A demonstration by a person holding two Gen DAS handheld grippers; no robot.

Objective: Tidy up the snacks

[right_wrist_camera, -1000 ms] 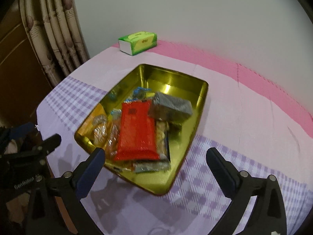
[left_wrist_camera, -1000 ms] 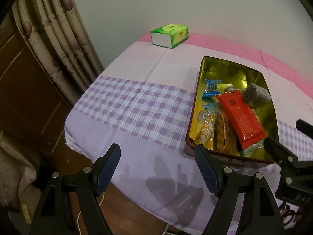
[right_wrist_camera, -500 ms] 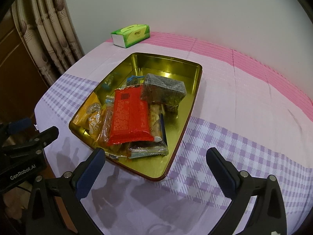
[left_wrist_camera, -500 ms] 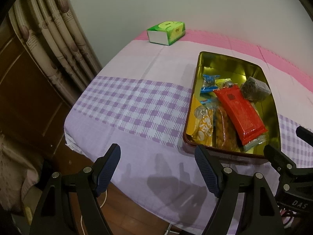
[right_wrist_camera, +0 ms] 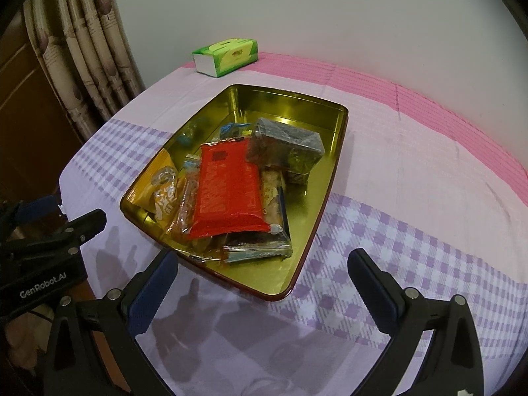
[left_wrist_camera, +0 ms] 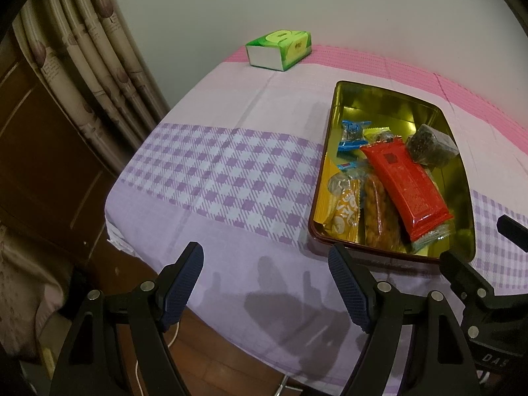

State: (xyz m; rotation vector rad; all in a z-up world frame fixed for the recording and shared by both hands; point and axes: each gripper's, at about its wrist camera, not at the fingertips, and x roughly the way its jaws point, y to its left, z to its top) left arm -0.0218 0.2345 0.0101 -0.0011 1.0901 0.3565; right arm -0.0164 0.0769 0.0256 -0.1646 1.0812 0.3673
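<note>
Right wrist: snacks in tin.

A green tissue box sits on the checked tablecloth near patterned curtains.

- The left tongs are wide open and hold nothing.
- The right tongs are wide open too, with nothing between the blue pads.
- Both point forward and a bit down.
- They sit side by side, close together, each one showing at the edge of the other's view.
</note>
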